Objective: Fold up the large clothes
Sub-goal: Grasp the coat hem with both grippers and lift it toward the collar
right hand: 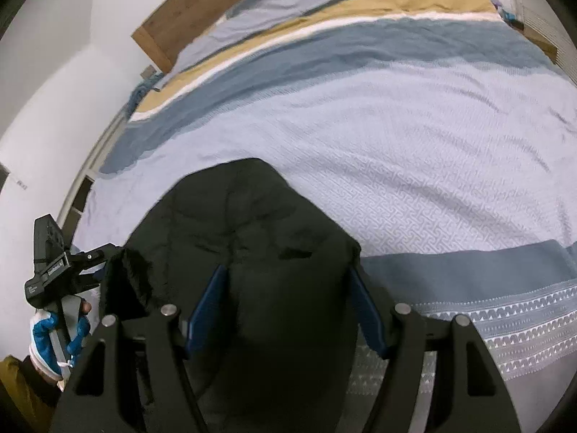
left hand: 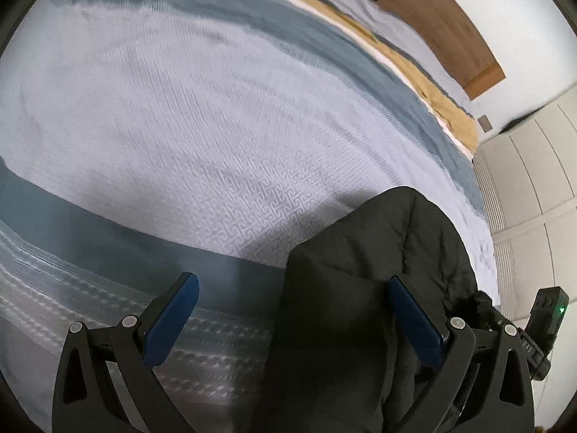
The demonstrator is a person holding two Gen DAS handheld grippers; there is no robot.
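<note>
Between my right fingers (right hand: 355,310) lies the dark bulk of the jacket (right hand: 249,223), and my right gripper (right hand: 288,310) stands about half open around it, the blue pads beside the cloth on both sides, not visibly pressing. My left gripper (left hand: 292,317) is spread wide; its right finger (left hand: 414,321) lies against the jacket (left hand: 378,252), while the left finger hangs over bare bedding, so it grips nothing.

I judge the jacket to be padded and soft: quilted, puffy, limp, with a furry edge toward my left hand (right hand: 57,332). It should be light for its size but springy, likely to bulge back out of a fold, and its smooth shell may slide between pads. I would take hold at a seam or hem near the edge, where the layers are thin enough to pinch, not on the thick middle.

It sits on the near edge of the bed, on the pale patterned bedspread (right hand: 414,187). Beyond, far across the bed, run blue, white and mustard stripes, then the wooden headboard (right hand: 202,3). A pale wall with cupboard panels (left hand: 533,166) stands right of the left view. Nothing lies on the bedspread to block a fold; only my two grippers crowd each other.
</note>
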